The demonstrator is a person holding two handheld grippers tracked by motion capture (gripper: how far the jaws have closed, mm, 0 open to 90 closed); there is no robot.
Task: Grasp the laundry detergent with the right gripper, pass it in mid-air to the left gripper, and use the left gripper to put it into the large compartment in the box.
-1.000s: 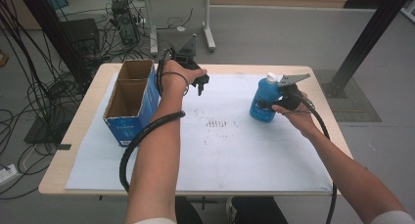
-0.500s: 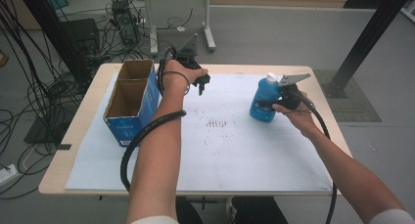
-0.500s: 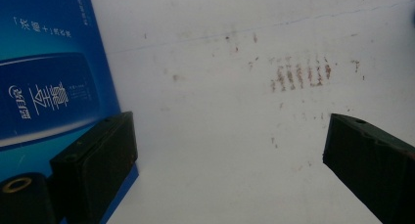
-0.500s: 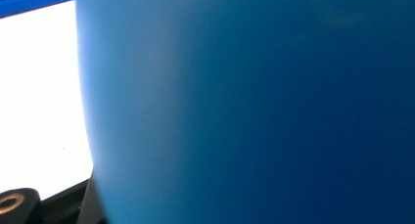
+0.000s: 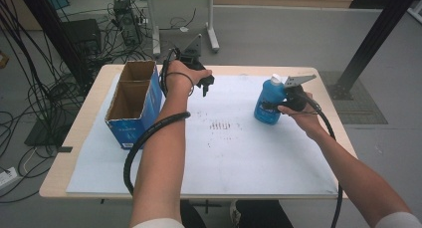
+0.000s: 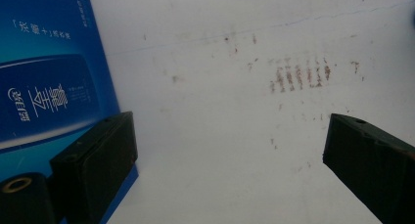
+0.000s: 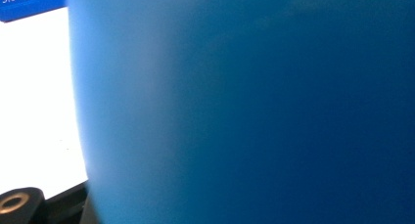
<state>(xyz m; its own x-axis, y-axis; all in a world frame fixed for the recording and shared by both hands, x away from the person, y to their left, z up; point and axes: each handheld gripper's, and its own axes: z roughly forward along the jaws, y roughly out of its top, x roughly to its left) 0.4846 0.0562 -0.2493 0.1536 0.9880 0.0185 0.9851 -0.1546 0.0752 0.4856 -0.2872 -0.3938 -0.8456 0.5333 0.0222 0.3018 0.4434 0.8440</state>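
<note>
A blue bottle with a white cap stands on the white sheet at the table's right. My right gripper is at its right side, jaws around its body and shut on it; in the right gripper view the blue bottle sits very close. My left gripper is held over the far middle of the table, just right of the open blue cardboard box. In the left gripper view my left gripper is open, with nothing between its jaws and the box's blue side to its left.
Brown smudges mark the sheet's middle. The box has two open compartments, both empty as far as I can see. Cables and equipment lie on the floor beyond the table, and a black post stands at the far right.
</note>
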